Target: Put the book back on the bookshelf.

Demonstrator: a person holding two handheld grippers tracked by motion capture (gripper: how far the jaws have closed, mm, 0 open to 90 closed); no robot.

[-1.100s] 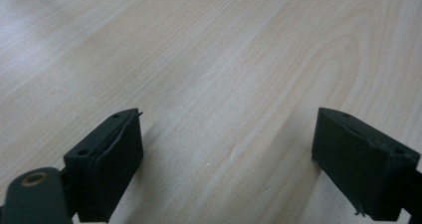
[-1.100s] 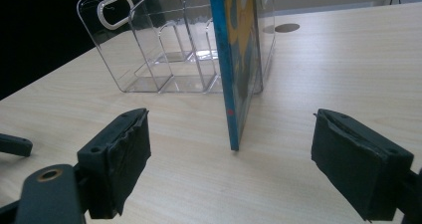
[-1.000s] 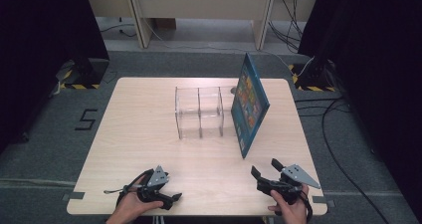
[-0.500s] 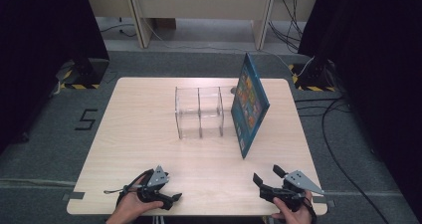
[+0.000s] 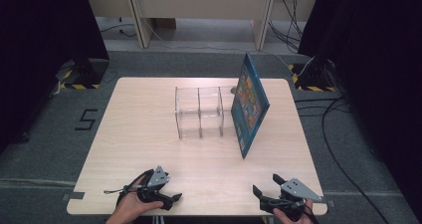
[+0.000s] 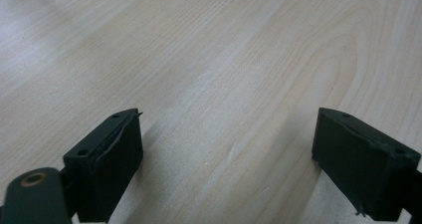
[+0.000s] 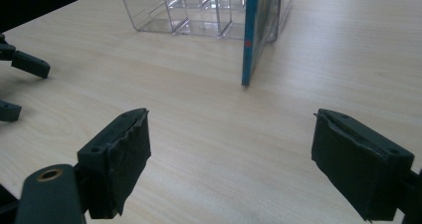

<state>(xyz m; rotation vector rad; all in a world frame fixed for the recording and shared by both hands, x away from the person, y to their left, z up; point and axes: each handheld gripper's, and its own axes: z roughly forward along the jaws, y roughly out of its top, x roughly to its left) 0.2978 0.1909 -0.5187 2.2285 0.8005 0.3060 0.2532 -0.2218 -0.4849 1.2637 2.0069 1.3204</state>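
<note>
The book (image 5: 250,106), a blue-covered volume with a colourful illustrated front, stood on its lower edge at the right of the bench's middle, tilted and leaning against the right end of the clear organiser (image 5: 201,112). In the right gripper view the book (image 7: 259,25) presented its thin blue edge, with its bottom corner resting on the bench surface. The clear organiser (image 7: 199,10) was a transparent plastic box divided into compartments by upright partitions; it sat near the centre of the bench (image 5: 144,134), and nothing could be made out inside it.

The right gripper (image 5: 271,189) lay at the near right edge of the bench, held in a hand, well apart from the book. Its jaws stood wide apart and released, with bare wood between them, as the right gripper view confirmed (image 7: 231,159).

The left gripper (image 5: 171,198) rested at the near left edge of the bench, likewise held in a hand and well apart from the organiser. Its jaws were also spread and released, with bare bench surface between them (image 6: 226,154).

The bench was of light wood grain and stood on a grey floor (image 5: 45,149).
</note>
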